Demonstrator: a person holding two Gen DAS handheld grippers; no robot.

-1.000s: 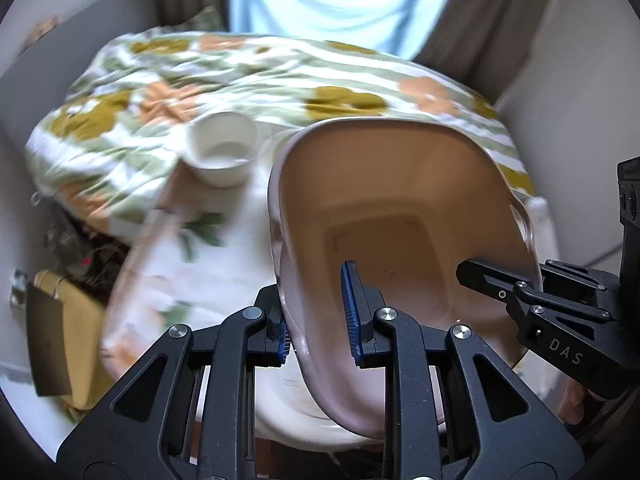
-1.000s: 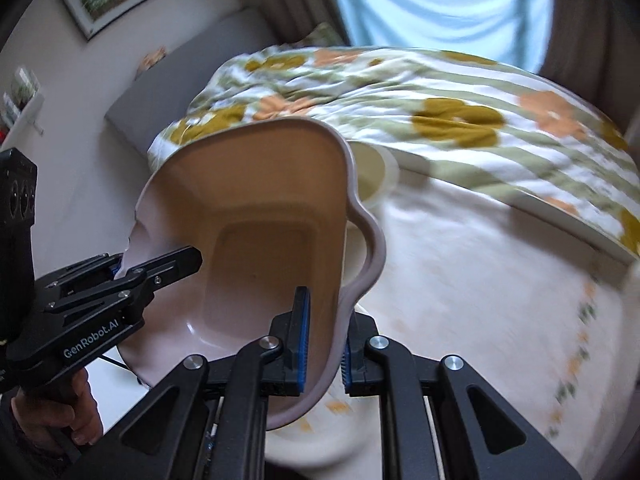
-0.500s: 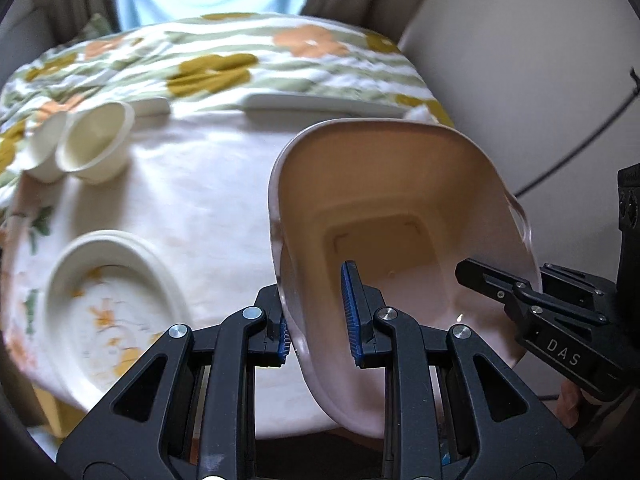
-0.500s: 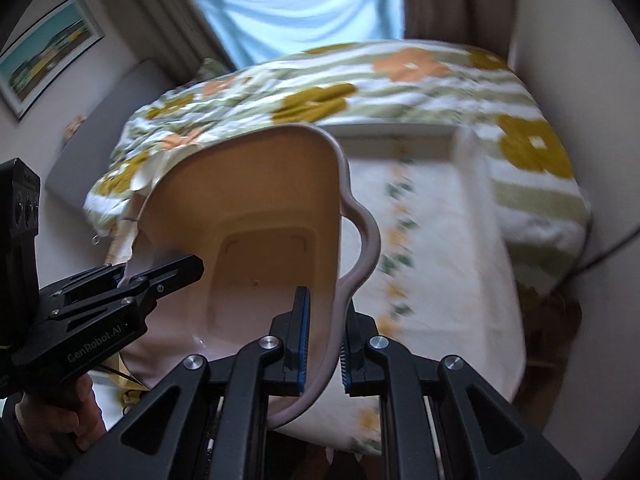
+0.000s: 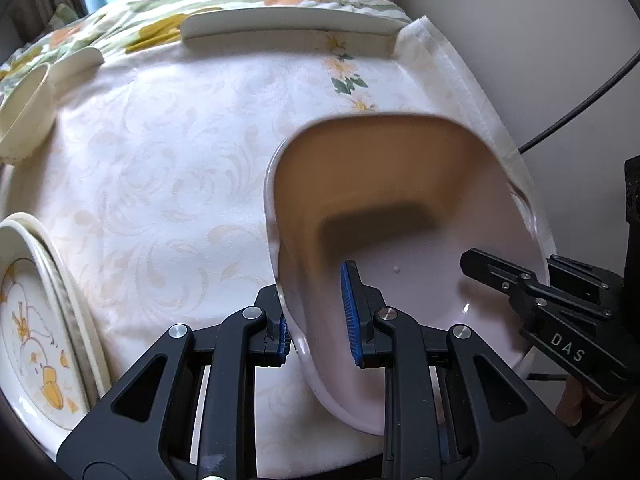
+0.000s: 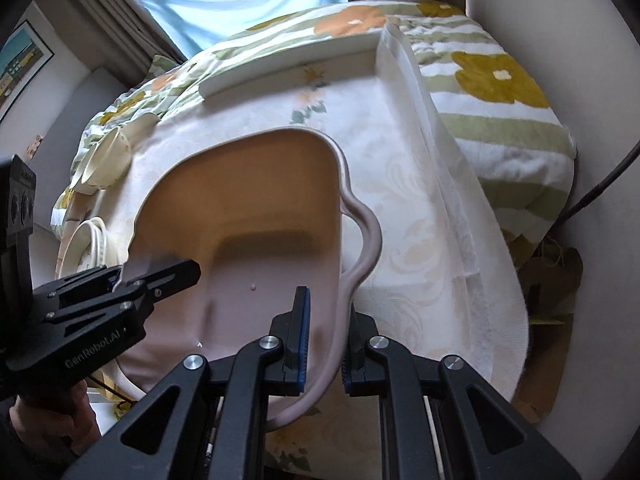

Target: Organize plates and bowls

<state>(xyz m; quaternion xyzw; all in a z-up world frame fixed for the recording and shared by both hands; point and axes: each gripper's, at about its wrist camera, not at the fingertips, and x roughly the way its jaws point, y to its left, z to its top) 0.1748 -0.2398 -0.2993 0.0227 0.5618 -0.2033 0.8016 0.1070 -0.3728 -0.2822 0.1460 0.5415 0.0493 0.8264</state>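
A large pink plastic basin (image 5: 400,208) with side handles is held by both grippers over the right part of a table with a white patterned cloth (image 5: 168,168). My left gripper (image 5: 318,320) is shut on the basin's left rim. My right gripper (image 6: 324,344) is shut on the basin's right rim (image 6: 340,280) near its handle. The basin is empty. Stacked floral plates (image 5: 36,312) lie at the table's left edge. A cream bowl (image 5: 24,116) stands at the far left, also in the right wrist view (image 6: 106,160).
A long white tray or dish (image 5: 288,28) lies along the table's far edge. Behind it is a bed with a floral striped blanket (image 6: 500,80). A wall (image 5: 520,40) and a black cable (image 5: 580,108) are close on the right.
Both grippers have carried the basin lower and further right over the table. The views have swung so the plates and bowl now lie at the far left.
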